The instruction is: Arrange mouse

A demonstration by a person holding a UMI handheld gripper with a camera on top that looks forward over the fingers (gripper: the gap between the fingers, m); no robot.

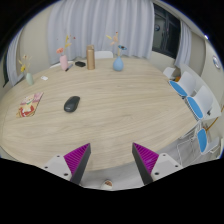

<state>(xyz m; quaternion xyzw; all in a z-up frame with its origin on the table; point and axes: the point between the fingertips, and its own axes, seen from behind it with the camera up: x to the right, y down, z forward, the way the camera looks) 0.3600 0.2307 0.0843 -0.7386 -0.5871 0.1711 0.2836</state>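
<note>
A dark mouse [72,103] lies on the large oval wooden table [120,110], well beyond the fingers and left of them. My gripper [111,158] hangs over the table's near edge, open, with nothing between its magenta pads [78,157]. The mouse is far from both fingers.
A pink and white booklet [31,104] lies left of the mouse. At the far side stand a brown bottle [90,59], a pink item [65,61] and vases with flowers [118,60]. Blue and white chairs [190,95] line the right side. Curtains hang behind.
</note>
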